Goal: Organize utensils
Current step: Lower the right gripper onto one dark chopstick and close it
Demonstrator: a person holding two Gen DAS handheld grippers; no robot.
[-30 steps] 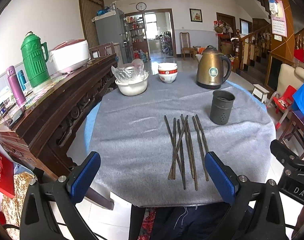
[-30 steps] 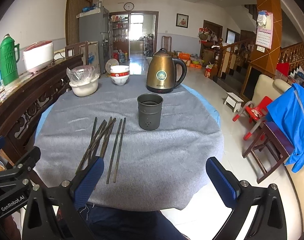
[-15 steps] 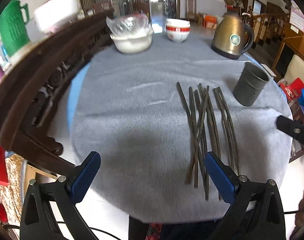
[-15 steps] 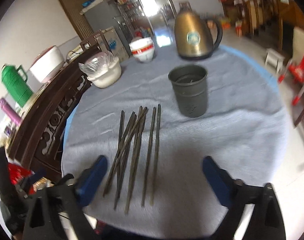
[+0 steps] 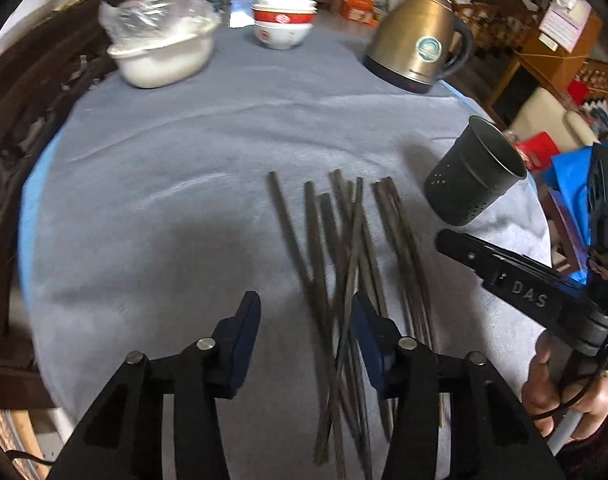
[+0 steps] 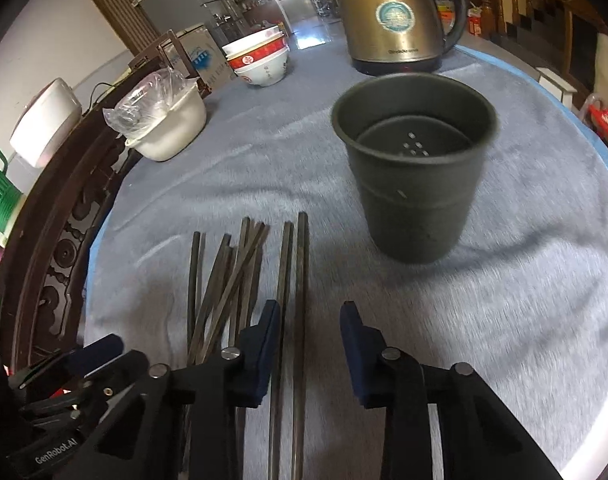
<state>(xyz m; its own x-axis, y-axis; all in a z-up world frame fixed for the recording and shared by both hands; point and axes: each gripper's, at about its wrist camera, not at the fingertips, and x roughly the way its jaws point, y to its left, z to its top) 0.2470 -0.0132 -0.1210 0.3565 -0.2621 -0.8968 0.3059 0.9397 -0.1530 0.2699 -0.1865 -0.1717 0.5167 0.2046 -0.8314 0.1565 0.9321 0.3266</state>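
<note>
Left wrist view: I see the chopsticks (image 5: pixel 343 264) lying loose on the grey cloth (image 5: pixel 164 208) of the round table, a scattered bundle with several crossing one another. Their long axes run roughly from the near table edge away toward the kettle (image 5: pixel 419 40), far ends fanned apart. The dark holder cup (image 5: pixel 473 176) stands upright just right of their far ends, mouth up, apart from them. My left gripper (image 5: pixel 305 344) is above the near part of the bundle, jaws partly apart and closing; some sticks pass between the fingers, but I see no pad pressing on them.

Right wrist view: my right gripper (image 6: pixel 309 344) is over the two rightmost sticks (image 6: pixel 294 280), which lie nearly parallel. Jaws are narrow-ish and closing, with both sticks running under the gap; no grip visible. The cup sits beyond and to the right. The white basin (image 6: pixel 168 128) and stacked bowls (image 6: pixel 262 60) are at the far side.
</note>
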